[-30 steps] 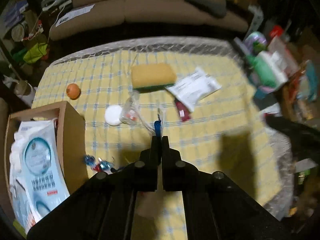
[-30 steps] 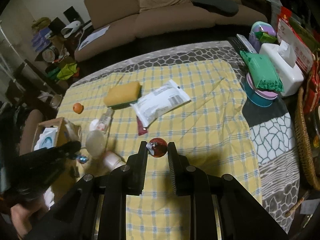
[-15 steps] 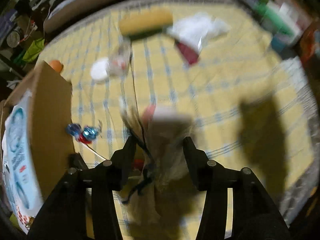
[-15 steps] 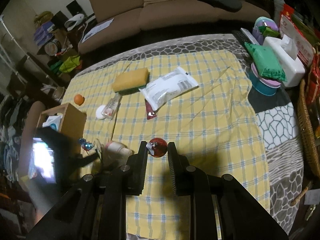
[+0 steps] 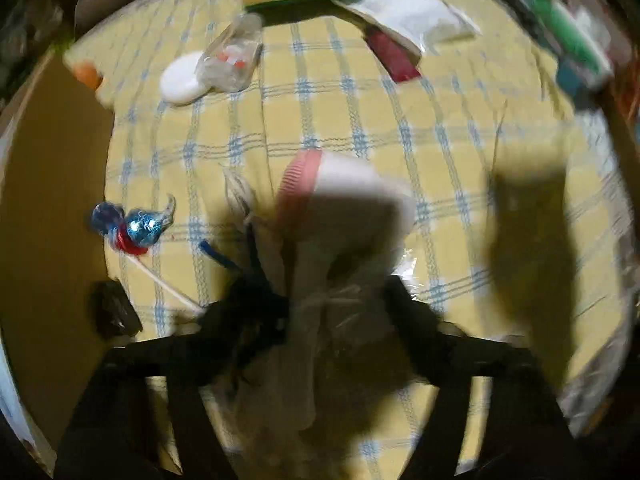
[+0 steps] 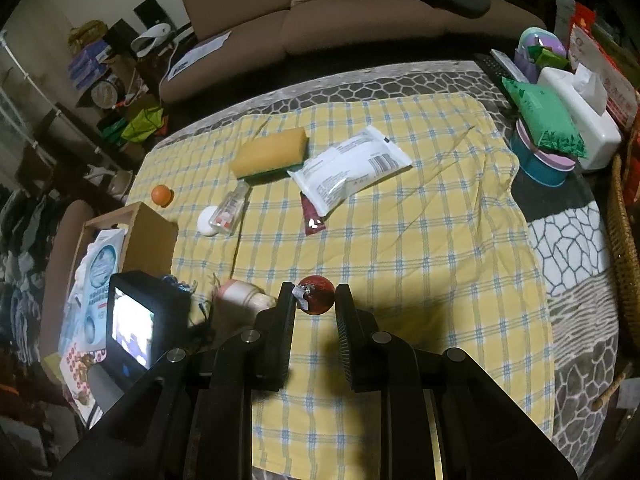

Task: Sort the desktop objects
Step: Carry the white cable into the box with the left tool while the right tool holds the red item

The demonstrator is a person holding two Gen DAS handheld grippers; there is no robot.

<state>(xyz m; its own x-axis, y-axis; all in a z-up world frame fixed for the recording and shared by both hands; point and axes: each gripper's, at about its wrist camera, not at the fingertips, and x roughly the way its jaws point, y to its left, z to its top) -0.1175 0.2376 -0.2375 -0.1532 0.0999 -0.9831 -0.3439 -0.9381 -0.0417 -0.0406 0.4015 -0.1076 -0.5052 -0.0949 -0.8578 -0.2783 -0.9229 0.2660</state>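
With the right gripper clamping the red bauble, the left gripper, jaws closing around the pale bottle beside the wooden box, should seat squarely before lifting.

A home living room: brown sofa, cloth-covered table (cluttered shelves nearby)

A brown sofa stands behind the cloth-covered table — dim room, cluttered shelves at left.
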